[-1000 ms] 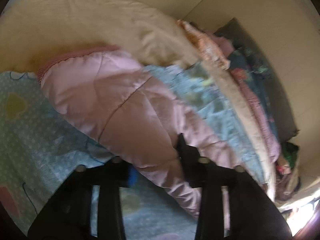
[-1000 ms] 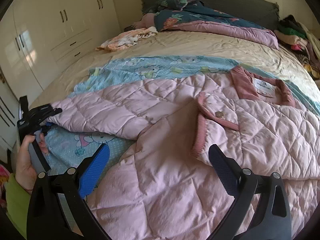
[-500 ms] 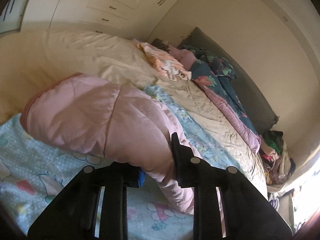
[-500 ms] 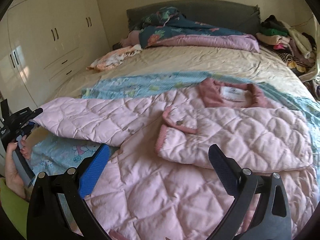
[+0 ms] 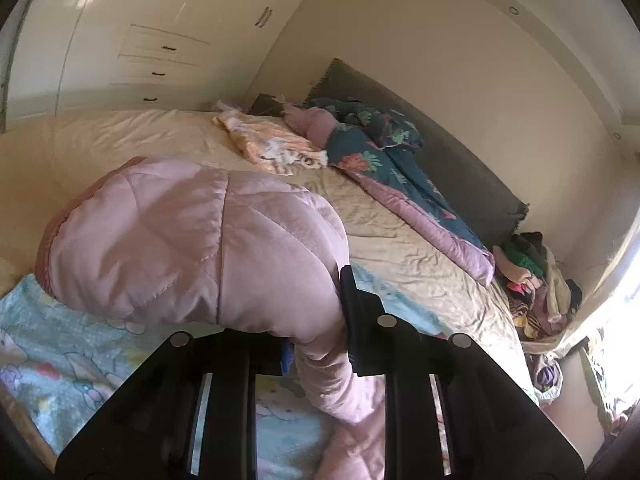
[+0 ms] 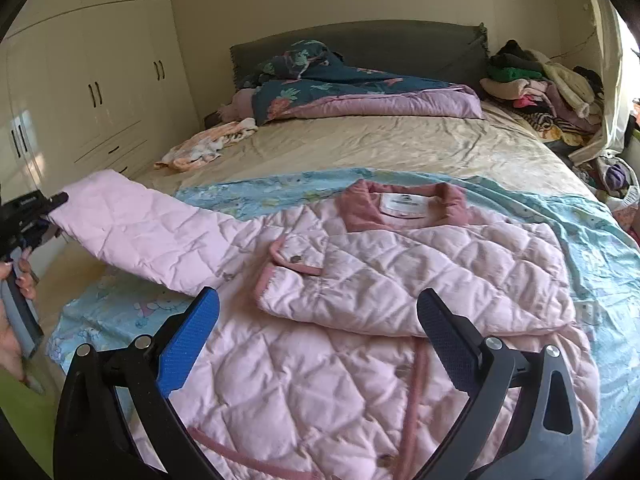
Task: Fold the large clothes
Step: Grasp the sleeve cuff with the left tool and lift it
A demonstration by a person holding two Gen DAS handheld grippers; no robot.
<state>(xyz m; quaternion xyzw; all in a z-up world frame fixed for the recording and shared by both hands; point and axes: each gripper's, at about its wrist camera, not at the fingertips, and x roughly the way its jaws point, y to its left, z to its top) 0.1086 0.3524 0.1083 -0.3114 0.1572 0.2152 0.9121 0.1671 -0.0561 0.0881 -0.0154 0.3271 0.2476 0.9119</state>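
A pink quilted jacket [image 6: 360, 304] lies open-side up on a light blue cartoon blanket [image 6: 592, 232] on the bed. Its right sleeve [image 6: 420, 276] is folded across the chest. My left gripper [image 5: 316, 320] is shut on the cuff end of the left sleeve [image 5: 192, 240] and holds it lifted off the bed; in the right wrist view it shows at the far left [image 6: 40, 216] with the sleeve [image 6: 144, 236] stretched out sideways. My right gripper [image 6: 318, 344] is open and empty, hovering above the jacket's lower front.
A beige sheet [image 6: 380, 144] covers the bed. A peach garment [image 6: 204, 146] lies near the left edge. A teal floral quilt [image 6: 340, 88] is at the headboard. A clothes pile [image 6: 540, 88] sits at the far right. White wardrobes [image 6: 80, 92] stand left.
My left gripper has raised the sleeve end up off the blanket and tilted upward. My right gripper has risen and pulled back a little, staying open.
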